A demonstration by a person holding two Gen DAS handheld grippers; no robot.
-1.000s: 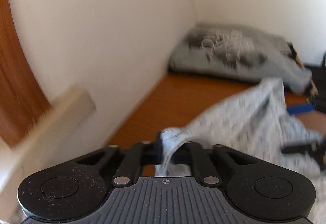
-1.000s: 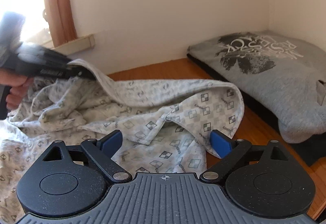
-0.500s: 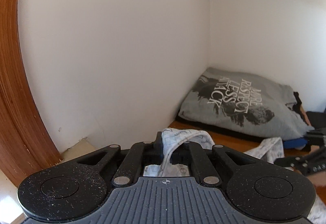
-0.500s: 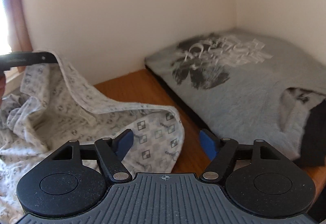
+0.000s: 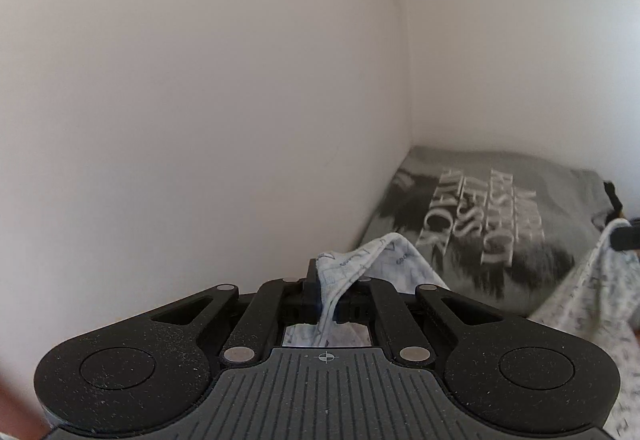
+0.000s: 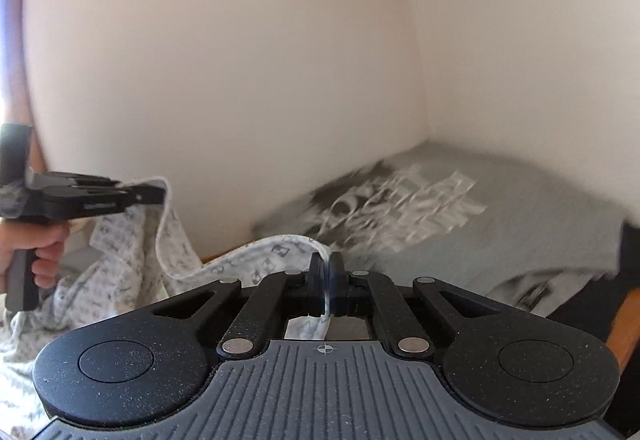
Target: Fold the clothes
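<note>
A white garment with a small grey check print (image 6: 132,248) hangs between my two grippers. In the right wrist view my right gripper (image 6: 326,276) has its jaws closing tight on the garment's hem, which is pinched between the pads. At the left of that view a hand (image 6: 44,252) holds my left gripper (image 6: 158,196), shut on another edge of the same cloth. In the left wrist view the left gripper (image 5: 320,282) is shut on a fold of the garment (image 5: 384,260). The right gripper's tip (image 5: 624,238) shows at the far right edge, with cloth drooping below it.
A folded grey T-shirt with a dark print and white lettering (image 6: 440,208) lies in the corner of two white walls. Dark clothing (image 6: 592,304) sits beside it on the wooden surface (image 6: 624,328). A wooden frame (image 6: 12,40) runs up the left edge.
The right gripper went from wide open to shut on the garment's hem. Both grippers rose and tilted up, so the cloth now hangs off the wooden surface between them.
</note>
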